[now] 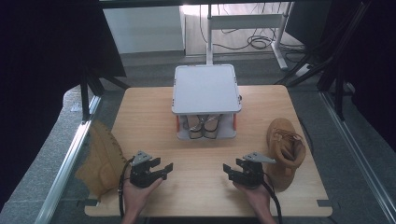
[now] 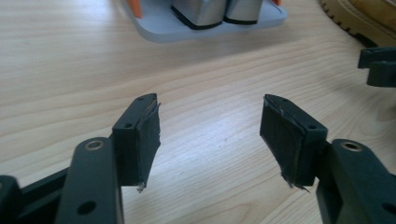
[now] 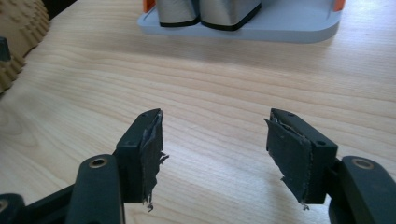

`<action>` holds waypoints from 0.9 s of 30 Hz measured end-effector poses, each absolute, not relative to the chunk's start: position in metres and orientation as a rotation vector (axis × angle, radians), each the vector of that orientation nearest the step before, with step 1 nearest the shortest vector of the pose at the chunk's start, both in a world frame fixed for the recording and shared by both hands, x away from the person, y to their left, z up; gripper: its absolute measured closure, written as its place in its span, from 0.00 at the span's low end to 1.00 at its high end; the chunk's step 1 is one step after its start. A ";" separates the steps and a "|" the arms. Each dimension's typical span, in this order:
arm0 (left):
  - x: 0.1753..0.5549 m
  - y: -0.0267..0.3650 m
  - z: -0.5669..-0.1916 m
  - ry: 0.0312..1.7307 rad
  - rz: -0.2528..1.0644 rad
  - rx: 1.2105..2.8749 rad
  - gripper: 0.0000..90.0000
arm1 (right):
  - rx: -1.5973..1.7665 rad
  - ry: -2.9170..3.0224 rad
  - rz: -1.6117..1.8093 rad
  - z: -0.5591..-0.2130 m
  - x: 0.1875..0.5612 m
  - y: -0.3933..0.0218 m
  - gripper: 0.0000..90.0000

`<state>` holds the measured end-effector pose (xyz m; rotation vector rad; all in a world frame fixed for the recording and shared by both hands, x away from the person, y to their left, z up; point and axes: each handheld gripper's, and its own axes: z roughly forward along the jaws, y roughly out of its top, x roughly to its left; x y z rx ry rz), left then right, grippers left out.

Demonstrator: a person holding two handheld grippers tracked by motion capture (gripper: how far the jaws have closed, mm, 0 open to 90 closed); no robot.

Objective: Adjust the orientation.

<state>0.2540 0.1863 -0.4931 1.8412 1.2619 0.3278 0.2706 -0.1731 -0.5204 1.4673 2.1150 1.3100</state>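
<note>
My left gripper point(image 1: 166, 171) is held low over the wooden table point(image 1: 196, 186) at the near left, jaws open and pointing right with nothing between them. My right gripper point(image 1: 227, 171) faces it from the near right, also open and empty. In the left gripper view the open jaws point(image 2: 210, 105) frame bare wood, with the right gripper's tip point(image 2: 378, 65) at the far right. The right gripper view has its jaws point(image 3: 215, 116) spread over bare wood too. One tan boot point(image 1: 285, 151) lies on its side right of my right gripper. Another tan boot point(image 1: 100, 158) lies at the table's left edge.
A grey two-level shoe rack point(image 1: 205, 88) stands at the table's far middle, with a pair of silver-heeled shoes point(image 1: 204, 126) on its lower shelf point(image 2: 159, 28). Black curtains flank the table. A desk frame and cables are on the floor beyond.
</note>
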 end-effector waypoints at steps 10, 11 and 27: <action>0.246 0.199 -0.484 1.284 0.401 1.833 0.58 | 1.457 2.084 1.336 -0.519 0.267 -0.177 0.40; 0.245 0.201 -0.484 1.289 0.410 1.828 0.60 | 1.460 2.083 1.333 -0.519 0.267 -0.178 0.40; 0.227 0.238 -0.467 1.328 0.527 1.747 0.96 | 1.487 2.086 1.350 -0.523 0.265 -0.176 0.41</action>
